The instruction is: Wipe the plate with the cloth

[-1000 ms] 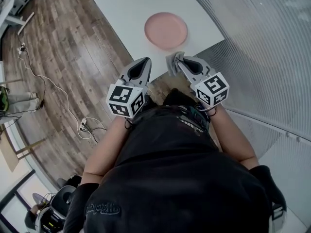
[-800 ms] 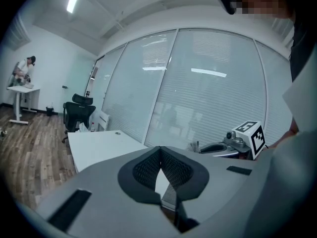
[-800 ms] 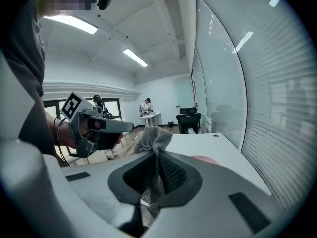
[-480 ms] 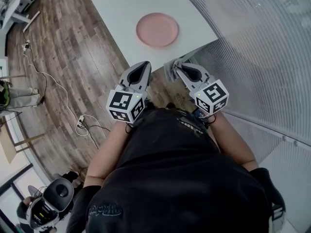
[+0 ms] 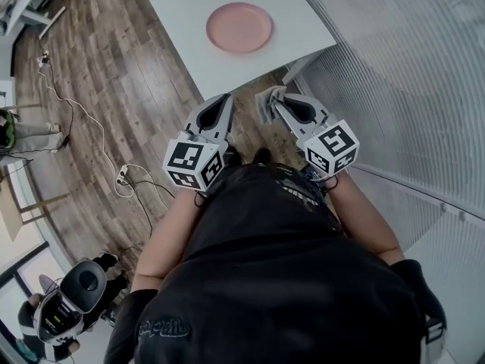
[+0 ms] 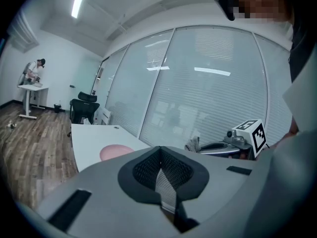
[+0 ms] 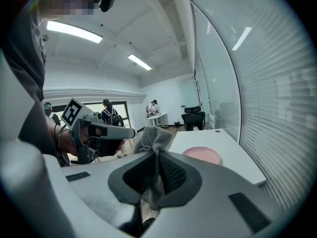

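A pink plate (image 5: 239,27) lies on the white table (image 5: 189,6), well ahead of both grippers; it also shows as the plate (image 6: 116,152) in the left gripper view and the plate (image 7: 201,155) in the right gripper view. My right gripper (image 5: 273,97) is shut on a grey waffle cloth (image 5: 266,106), which bunches above the jaws as the cloth (image 7: 153,137). My left gripper (image 5: 224,98) is shut with nothing in it, level with the right one and a hand's width to its left. Both hang over the wooden floor, short of the table's near edge.
A glass wall with blinds (image 5: 409,74) runs along the right, close to the table. Cables (image 5: 98,135) trail over the wood floor on the left. A black office chair (image 6: 84,105) and a far desk with people (image 7: 154,114) stand behind the table.
Both grippers have drawn back from the table's near edge and are now over the floor. The plate sits farther from them. The cloth stays in the right gripper.
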A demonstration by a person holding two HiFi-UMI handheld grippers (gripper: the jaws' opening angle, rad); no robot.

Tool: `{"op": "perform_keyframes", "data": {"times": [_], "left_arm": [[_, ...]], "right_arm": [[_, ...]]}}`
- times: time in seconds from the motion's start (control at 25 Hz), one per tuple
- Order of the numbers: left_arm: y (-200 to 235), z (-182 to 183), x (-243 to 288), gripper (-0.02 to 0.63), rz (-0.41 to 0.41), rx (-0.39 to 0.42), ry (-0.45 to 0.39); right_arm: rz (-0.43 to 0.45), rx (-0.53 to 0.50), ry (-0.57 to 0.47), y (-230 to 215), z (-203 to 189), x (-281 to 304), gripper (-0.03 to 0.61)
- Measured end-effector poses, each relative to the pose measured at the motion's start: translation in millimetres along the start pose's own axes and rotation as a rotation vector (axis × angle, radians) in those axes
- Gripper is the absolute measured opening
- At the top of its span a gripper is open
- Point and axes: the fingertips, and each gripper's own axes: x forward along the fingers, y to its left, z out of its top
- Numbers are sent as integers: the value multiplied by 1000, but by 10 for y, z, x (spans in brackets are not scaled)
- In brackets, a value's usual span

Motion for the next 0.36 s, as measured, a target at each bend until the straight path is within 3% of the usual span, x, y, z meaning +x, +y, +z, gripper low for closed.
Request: {"op": "perform_keyframes", "data": {"times": [0.36], "left_arm": [[-218, -40, -116, 17, -8, -18, 3]], "right_arm": [[-8, -4, 8, 140, 6, -213, 31]]}}
